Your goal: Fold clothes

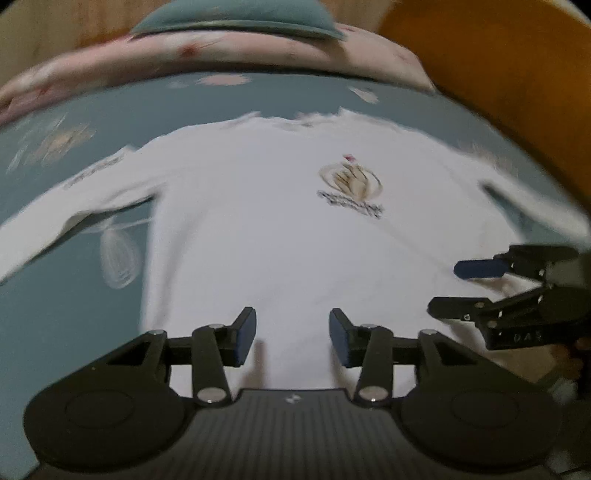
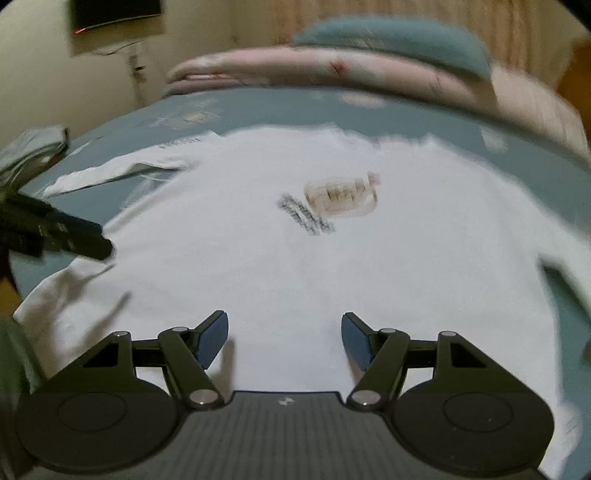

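A white long-sleeved shirt (image 1: 258, 221) with a small chest emblem (image 1: 351, 184) lies flat, front up, on a blue-grey bedsheet (image 1: 55, 314); its collar points away from me. My left gripper (image 1: 292, 338) hovers over the lower hem area, jaws apart, nothing between them. My right gripper (image 2: 284, 341) is open above the same shirt (image 2: 295, 266), with empty jaws. The right gripper (image 1: 458, 288) also appears at the right edge of the left wrist view, over the shirt's right side. The left gripper's fingers (image 2: 85, 240) show at the left of the right wrist view.
A pink floral quilt (image 1: 221, 55) and a teal pillow (image 1: 240, 18) lie along the far side of the bed. An orange-brown wooden surface (image 1: 498, 74) stands at the right. A dark screen (image 2: 114, 14) hangs on the cream wall at the far left.
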The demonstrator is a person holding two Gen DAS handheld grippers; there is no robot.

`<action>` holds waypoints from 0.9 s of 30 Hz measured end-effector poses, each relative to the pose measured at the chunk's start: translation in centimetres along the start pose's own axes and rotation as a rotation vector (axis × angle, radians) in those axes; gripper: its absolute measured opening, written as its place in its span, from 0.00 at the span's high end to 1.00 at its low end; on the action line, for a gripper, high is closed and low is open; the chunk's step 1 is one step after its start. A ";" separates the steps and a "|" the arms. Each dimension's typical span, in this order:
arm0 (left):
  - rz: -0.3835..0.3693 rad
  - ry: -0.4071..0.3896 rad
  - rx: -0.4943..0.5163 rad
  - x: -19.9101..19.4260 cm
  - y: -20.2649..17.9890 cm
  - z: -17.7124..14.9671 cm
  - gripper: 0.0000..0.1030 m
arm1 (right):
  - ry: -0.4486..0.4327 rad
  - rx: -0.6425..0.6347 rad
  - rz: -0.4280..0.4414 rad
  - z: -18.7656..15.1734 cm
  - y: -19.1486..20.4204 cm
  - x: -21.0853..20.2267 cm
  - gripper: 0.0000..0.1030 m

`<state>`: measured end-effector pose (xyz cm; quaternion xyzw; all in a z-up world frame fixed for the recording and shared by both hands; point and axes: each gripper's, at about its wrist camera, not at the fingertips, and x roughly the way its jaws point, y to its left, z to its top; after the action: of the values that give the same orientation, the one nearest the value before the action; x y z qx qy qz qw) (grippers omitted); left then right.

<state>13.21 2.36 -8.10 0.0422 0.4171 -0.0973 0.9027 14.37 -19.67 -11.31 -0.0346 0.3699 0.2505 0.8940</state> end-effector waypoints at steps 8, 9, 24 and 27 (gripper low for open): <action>0.076 0.046 0.018 -2.2 0.5 -5.2 0.24 | -0.014 -0.023 -0.089 -5.7 0.1 -5.2 0.21; 0.095 0.050 0.039 -2.5 0.3 -5.1 0.24 | -0.012 -0.015 -0.099 -6.0 0.1 -5.8 0.21; -0.053 0.012 0.228 -2.9 -8.4 -6.5 0.23 | -0.018 0.205 -0.316 -4.8 -6.8 -5.7 0.18; -0.078 0.069 0.222 -4.2 -7.4 -7.7 0.23 | -0.002 0.157 -0.321 -5.6 -6.5 -7.2 0.18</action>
<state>3.19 -3.10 -9.87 0.1291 0.4356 -0.1764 0.8732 9.54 -29.79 -11.25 -0.0232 0.3773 0.0749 0.9228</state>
